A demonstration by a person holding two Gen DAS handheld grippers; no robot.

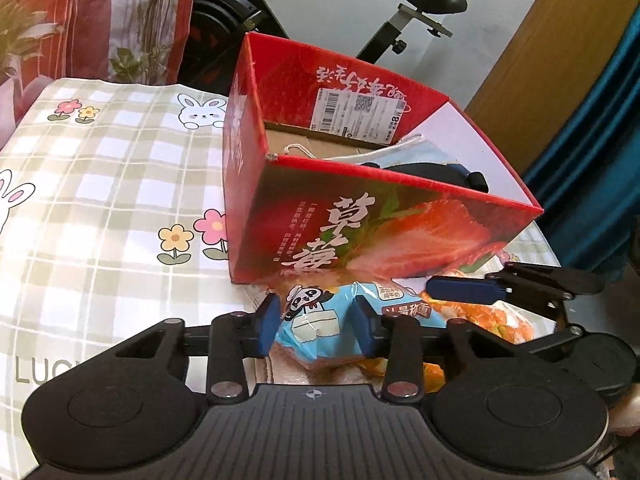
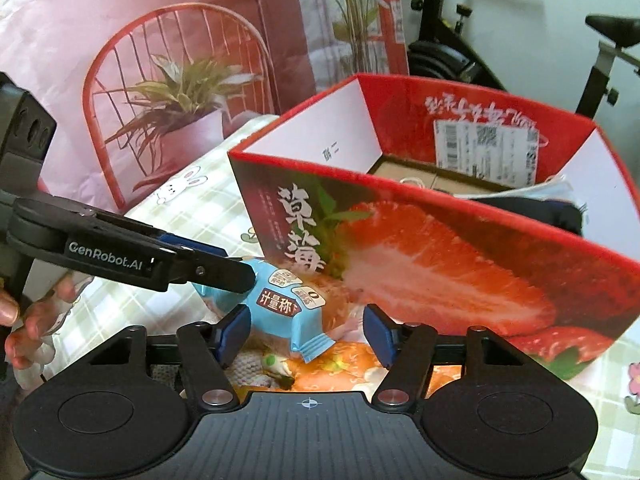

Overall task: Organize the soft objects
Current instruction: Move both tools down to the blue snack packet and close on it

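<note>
Blue snack packet [image 1: 320,316] against strawberry box [image 1: 384,224]

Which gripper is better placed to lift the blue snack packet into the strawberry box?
Left. The left gripper already squeezes the blue snack packet between its pads, just in front of the strawberry box. The right gripper is open, straddling only the packet's end.

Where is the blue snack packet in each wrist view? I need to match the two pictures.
Left wrist view: the blue snack packet sits low in the middle, between the left gripper fingers, which pinch it.
Right wrist view: the packet is lower centre-left, at the right gripper's left finger, the other gripper's finger across its top.
Shared landmark: the red strawberry box just behind it.
</note>
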